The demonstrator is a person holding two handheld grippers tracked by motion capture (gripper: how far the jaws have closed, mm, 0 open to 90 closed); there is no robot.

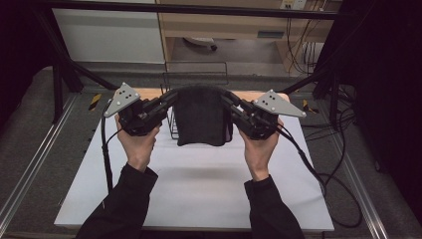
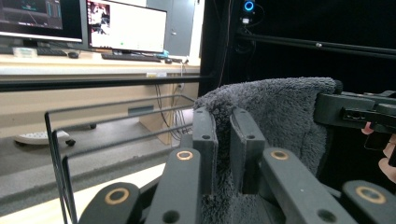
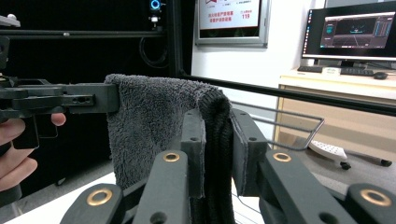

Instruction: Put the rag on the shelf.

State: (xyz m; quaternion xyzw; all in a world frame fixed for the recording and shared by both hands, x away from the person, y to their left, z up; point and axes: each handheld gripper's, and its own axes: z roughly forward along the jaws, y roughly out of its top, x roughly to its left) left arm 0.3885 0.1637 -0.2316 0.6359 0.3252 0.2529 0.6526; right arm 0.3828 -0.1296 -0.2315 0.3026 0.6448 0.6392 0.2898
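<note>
A dark grey fluffy towel [image 1: 201, 119] hangs folded above the white table [image 1: 199, 184], stretched between both grippers by its top corners. My left gripper [image 1: 174, 95] is shut on the towel's upper left corner. My right gripper [image 1: 226, 97] is shut on its upper right corner. In the left gripper view the jaws [image 2: 224, 135] pinch the towel [image 2: 280, 112], and the right gripper [image 2: 355, 112] clamps the far corner. In the right gripper view the jaws [image 3: 217, 135] squeeze the towel's thick edge [image 3: 149, 121], with the left gripper [image 3: 70, 100] and a hand beyond.
A black wire rack [image 1: 171, 124] stands on the table just behind the hanging towel, its bars also in the left gripper view [image 2: 60, 135]. Cables [image 1: 338, 199] trail off the table's right side. Black frame bars [image 1: 74, 69] flank the far corners.
</note>
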